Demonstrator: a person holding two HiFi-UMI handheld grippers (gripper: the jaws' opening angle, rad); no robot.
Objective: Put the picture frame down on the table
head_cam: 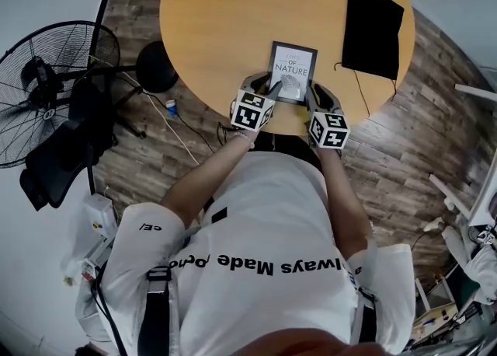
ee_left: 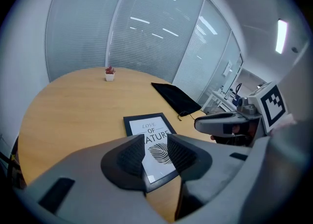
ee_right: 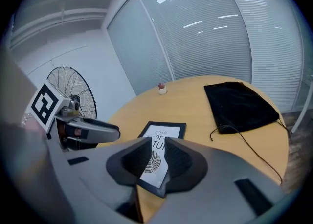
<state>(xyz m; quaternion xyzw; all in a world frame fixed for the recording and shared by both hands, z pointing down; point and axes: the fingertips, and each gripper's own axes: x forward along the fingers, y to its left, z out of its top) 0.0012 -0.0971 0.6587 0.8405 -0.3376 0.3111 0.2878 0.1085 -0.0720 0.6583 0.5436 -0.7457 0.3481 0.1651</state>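
The black picture frame (head_cam: 293, 72) with a white print reading "LOVE OF NATURE" lies flat on the round wooden table (head_cam: 225, 20), close to its near edge. My left gripper (head_cam: 268, 86) hovers over the frame's near left corner, my right gripper (head_cam: 313, 96) by its near right corner. In the left gripper view the jaws (ee_left: 156, 152) stand partly apart with a narrow gap, and the frame (ee_left: 149, 127) shows on the table beyond and below them. The right gripper (ee_right: 157, 157) looks the same over the frame (ee_right: 164, 131). Neither pair of pads presses on anything.
A black drawstring pouch (head_cam: 373, 29) with a trailing cord lies on the table's right side. A tiny potted plant (ee_left: 110, 73) stands at the far edge. A floor fan (head_cam: 46, 82) and a black chair stand left of the table on the wood floor.
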